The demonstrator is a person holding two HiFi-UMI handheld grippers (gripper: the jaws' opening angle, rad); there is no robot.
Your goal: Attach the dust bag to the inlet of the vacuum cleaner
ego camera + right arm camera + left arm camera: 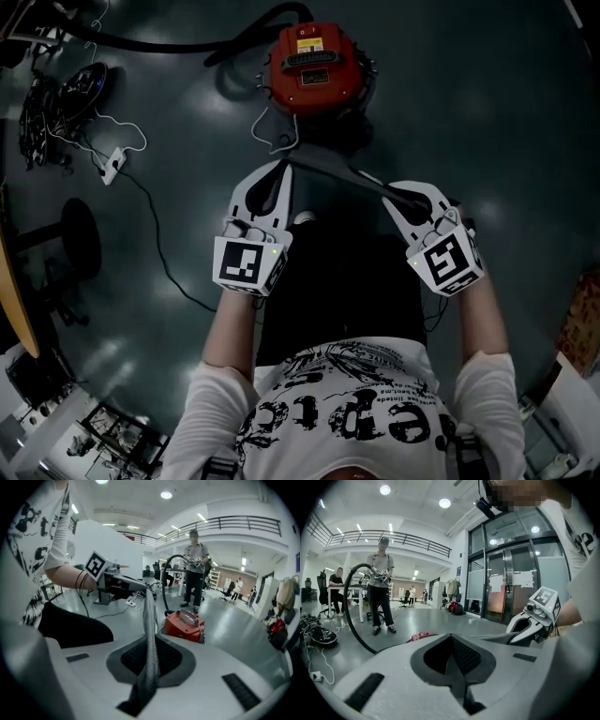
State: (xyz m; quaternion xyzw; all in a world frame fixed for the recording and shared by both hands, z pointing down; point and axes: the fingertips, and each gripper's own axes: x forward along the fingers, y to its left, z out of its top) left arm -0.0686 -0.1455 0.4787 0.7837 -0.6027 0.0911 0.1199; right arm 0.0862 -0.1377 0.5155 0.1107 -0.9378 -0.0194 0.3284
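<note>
The red vacuum cleaner (314, 66) stands on the floor ahead of me. In the head view the grey dust bag (323, 272) hangs in front of my legs, its top edge pulled taut between both grippers. My left gripper (281, 171) is shut on the edge's left end and my right gripper (390, 193) on its right end. In the right gripper view the bag's edge (149, 620) runs as a grey strip from the right gripper (151, 638) toward the left gripper (117, 584), with the vacuum cleaner (183, 623) beyond. The left gripper (451, 637) shows its jaws closed, with the right gripper (536, 618) to its right.
The vacuum's black hose (178, 43) curls away to the upper left. A white power strip (111, 166) and its cable (155, 234) lie on the floor at left, beside a tangle of cords (42, 112). A bystander (379, 583) stands farther off near desks.
</note>
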